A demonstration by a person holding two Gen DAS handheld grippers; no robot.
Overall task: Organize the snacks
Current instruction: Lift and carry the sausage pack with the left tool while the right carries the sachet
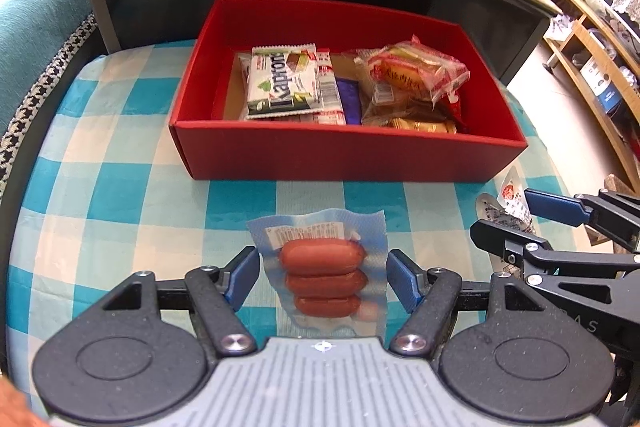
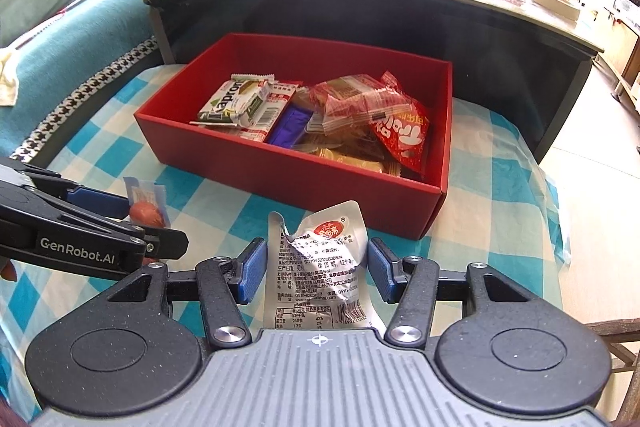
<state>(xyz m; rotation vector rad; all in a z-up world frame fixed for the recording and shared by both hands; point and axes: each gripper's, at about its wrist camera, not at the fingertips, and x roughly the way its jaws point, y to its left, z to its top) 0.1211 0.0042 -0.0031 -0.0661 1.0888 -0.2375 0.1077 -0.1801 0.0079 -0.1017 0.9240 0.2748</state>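
In the lower middle of each wrist view, the spread left tongs straddle the sausage pack and the spread right tongs the silver pouch, both lying lengthwise toward the red box on the desk.

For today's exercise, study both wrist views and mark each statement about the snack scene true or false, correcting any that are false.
1. The sausage pack lies between the open left gripper's fingers. True.
2. The red box is empty. False: it already holds several wrapped snacks.
3. The right gripper is shut on the silver packet. False: its fingers stand open either side of the packet.
4. The box sits on a blue checked cloth. True.
5. The sausage pack holds one sausage. False: three show.
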